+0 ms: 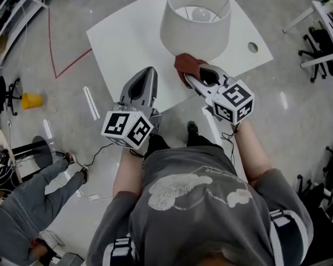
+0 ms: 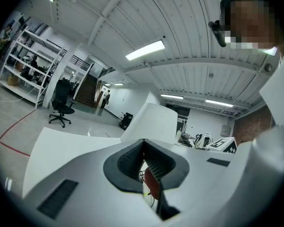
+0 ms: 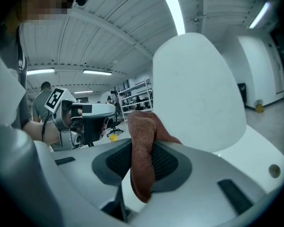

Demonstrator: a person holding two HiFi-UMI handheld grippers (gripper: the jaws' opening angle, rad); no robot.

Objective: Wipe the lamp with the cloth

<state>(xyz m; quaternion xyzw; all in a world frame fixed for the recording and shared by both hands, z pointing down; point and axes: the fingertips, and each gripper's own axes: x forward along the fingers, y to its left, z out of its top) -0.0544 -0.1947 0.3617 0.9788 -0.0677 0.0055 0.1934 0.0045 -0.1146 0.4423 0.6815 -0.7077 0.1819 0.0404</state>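
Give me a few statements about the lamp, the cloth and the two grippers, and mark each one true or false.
1. The right gripper is shut on a reddish-brown cloth. True.
2. The lamp stands on a white table. True.
3. The cloth lies spread flat on the table, far from the lamp. False: it hangs bunched between the right gripper's jaws, held up at the lower edge of the lamp's shade.
4. The left gripper grips the lamp. False: its jaws are together on nothing, and it hangs short of the lamp, over the table's near edge.
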